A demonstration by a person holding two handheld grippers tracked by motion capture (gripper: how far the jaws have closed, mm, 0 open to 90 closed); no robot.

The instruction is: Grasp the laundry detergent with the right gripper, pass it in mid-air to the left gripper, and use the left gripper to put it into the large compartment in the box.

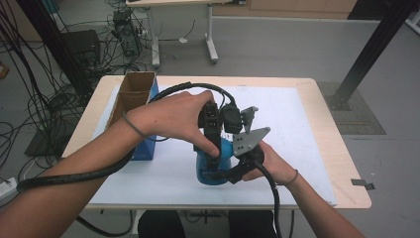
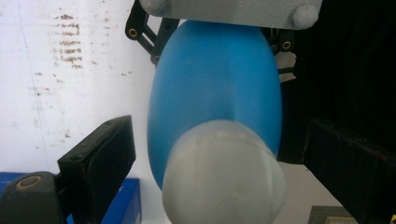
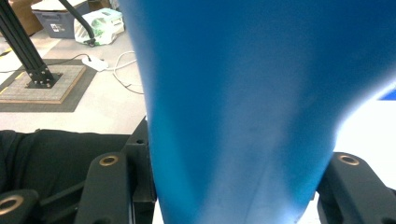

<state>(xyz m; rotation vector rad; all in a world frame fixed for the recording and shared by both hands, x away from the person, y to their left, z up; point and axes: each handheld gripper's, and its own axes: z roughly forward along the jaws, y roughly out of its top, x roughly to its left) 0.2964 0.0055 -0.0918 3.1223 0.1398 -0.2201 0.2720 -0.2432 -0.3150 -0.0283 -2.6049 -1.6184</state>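
Table (image 1: 322,144) — light wood top, mostly covered by a white sheet (image 1: 292,124); the sheet shows brown scuff marks in the left gripper view.

Cardboard box (image 1: 132,94) — open-topped, brown inside with blue outer sides, standing on the left part of the table, well apart from the bottle.

Blue bottle (image 1: 218,166) — smooth plastic body, standing near the front middle of the white sheet, between the two hands. In the left gripper view it is seen from above, its body (image 2: 215,88) swelling below a pale, whitish cap (image 2: 224,177) that lies close to the lens and blurred. In the right gripper view its blue wall (image 3: 243,102) stands close before the camera.

Right gripper (image 1: 236,171) — held low at the bottle's right side, grey three-cornered plate on top, cable trailing toward the front edge. Its black jaws are clamped on the bottle's lower body, one on each flank, pads against the blue wall in its own view.

Left gripper (image 1: 214,124) — held above the bottle, pointing down at the cap. Its jaws stand apart, one on either side of the cap, with a gap visible between each pad and the cap; nothing gripped.

Left hand (image 1: 173,116) — wrapped round the left gripper's body; a thin band on the wrist.
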